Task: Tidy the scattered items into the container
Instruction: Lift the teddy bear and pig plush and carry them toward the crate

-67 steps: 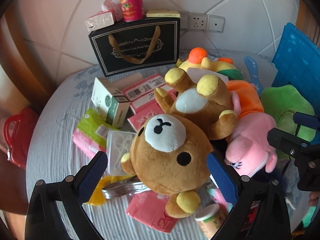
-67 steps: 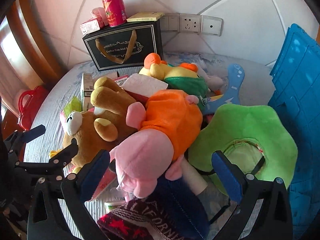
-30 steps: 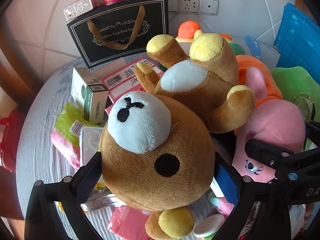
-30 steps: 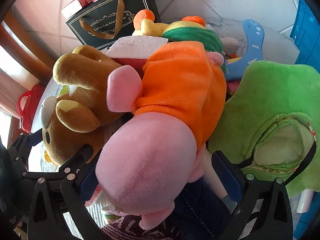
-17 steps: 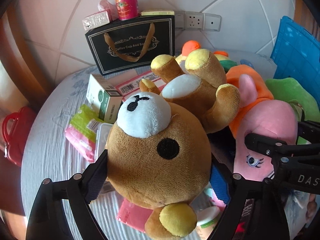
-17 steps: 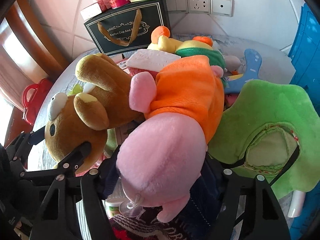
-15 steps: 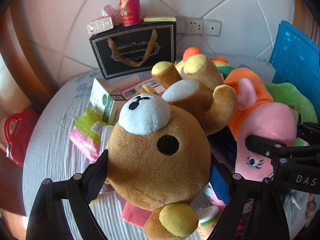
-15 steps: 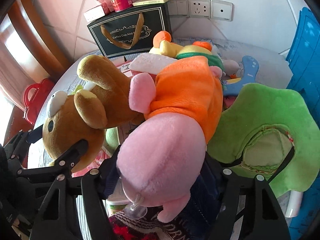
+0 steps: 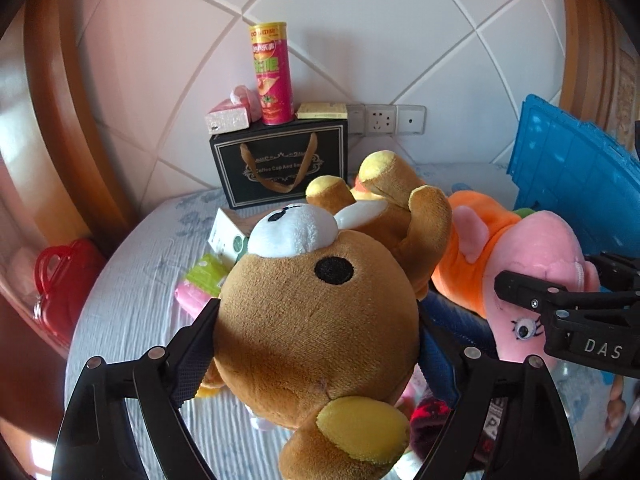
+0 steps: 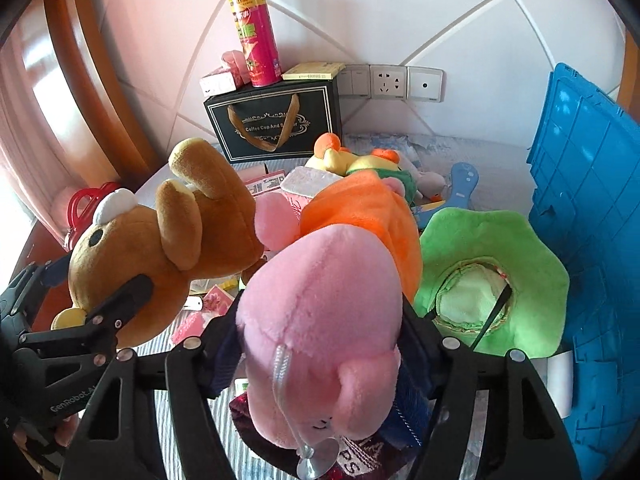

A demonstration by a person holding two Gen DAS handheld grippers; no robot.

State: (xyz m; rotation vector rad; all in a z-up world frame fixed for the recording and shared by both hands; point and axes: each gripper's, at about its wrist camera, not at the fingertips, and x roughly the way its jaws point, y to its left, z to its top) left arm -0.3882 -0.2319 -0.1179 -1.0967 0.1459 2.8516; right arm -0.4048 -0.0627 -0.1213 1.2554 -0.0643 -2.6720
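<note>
Blue crate (image 10: 592,216) stands at the right edge of the bed, its ribbed wall just beyond the green plush hat (image 10: 492,276). Right gripper (image 10: 320,336) is nearer it; its jaws are closing on the pink pig plush (image 10: 324,320), pads pressed into the head, orange body trailing away toward the wall. Left gripper (image 9: 316,336) clamps the brown bear plush (image 9: 316,320) by the head, body pointing away, farther from the crate.
</note>
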